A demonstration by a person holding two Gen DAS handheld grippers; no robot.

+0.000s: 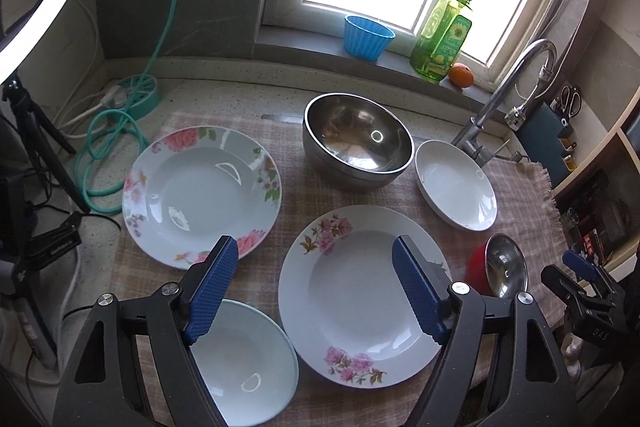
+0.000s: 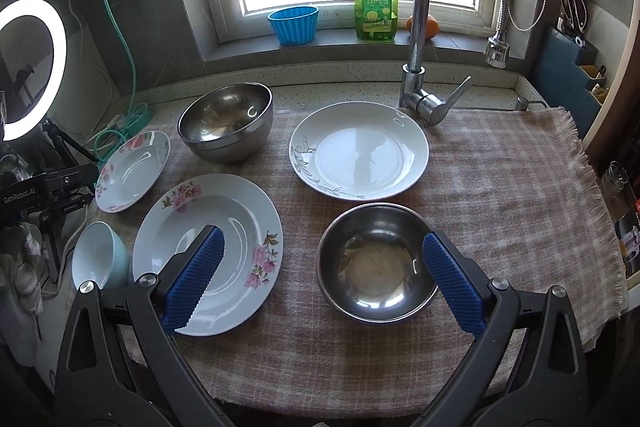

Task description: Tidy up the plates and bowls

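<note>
Both the left gripper [image 1: 316, 287] and right gripper [image 2: 324, 275] hung released above the checked cloth [image 2: 500, 187], gripping neither plate nor bowl.

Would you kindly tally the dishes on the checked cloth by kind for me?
Floral plates: 2 — near, far
White plate with a grey leaf motif: 1
Steel bowls: 2 — large, small
Light blue bowl: 1
Total: 6
</note>
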